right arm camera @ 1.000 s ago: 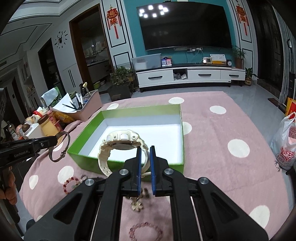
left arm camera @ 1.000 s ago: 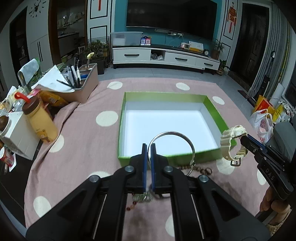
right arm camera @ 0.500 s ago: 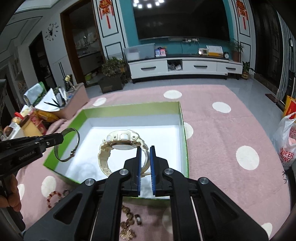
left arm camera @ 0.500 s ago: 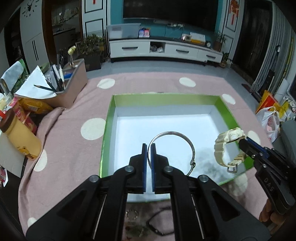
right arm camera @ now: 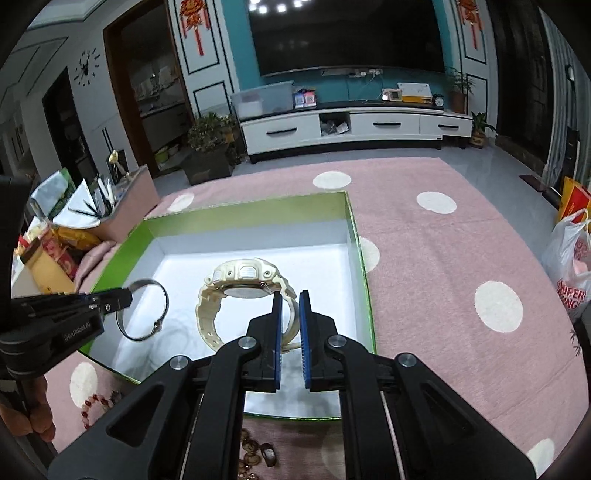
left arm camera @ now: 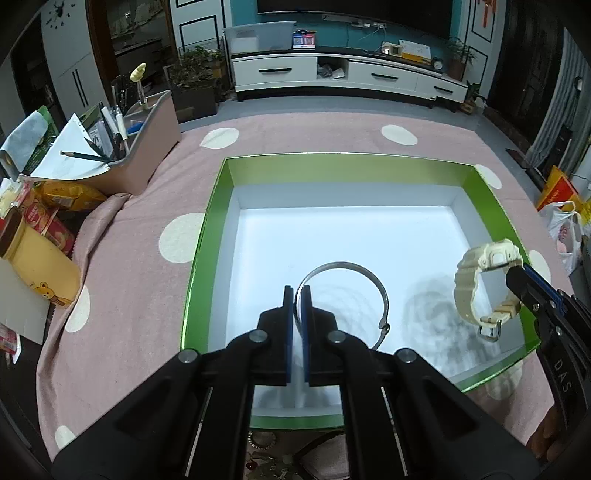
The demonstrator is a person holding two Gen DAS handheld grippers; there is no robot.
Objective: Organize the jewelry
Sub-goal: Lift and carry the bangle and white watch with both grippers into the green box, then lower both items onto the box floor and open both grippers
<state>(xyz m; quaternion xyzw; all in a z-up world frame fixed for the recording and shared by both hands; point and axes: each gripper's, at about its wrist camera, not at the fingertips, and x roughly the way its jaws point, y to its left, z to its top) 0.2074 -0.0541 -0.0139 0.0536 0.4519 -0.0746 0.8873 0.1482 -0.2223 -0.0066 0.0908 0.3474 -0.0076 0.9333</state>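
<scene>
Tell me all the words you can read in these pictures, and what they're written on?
"DAS" on the right gripper body.
"GenRobot.AI" on the left gripper body.
"SUPER" on the white plastic bag; the word under it is cut off.
Print on the snack packets and the papers in the tray is too small to read.

Home living room, wall-mounted television (right arm camera: pixel 351 33), white media console (right arm camera: pixel 354 129) below, potted plants (right arm camera: pixel 208 133), wall clock (right arm camera: pixel 85 68), red door hangings (right arm camera: pixel 194 18).

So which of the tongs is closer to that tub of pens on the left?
Left. The left tongs, holding the bangle, sit on the box's side nearer the pen tub; the right tongs, holding the watch, are at the far side.
</scene>
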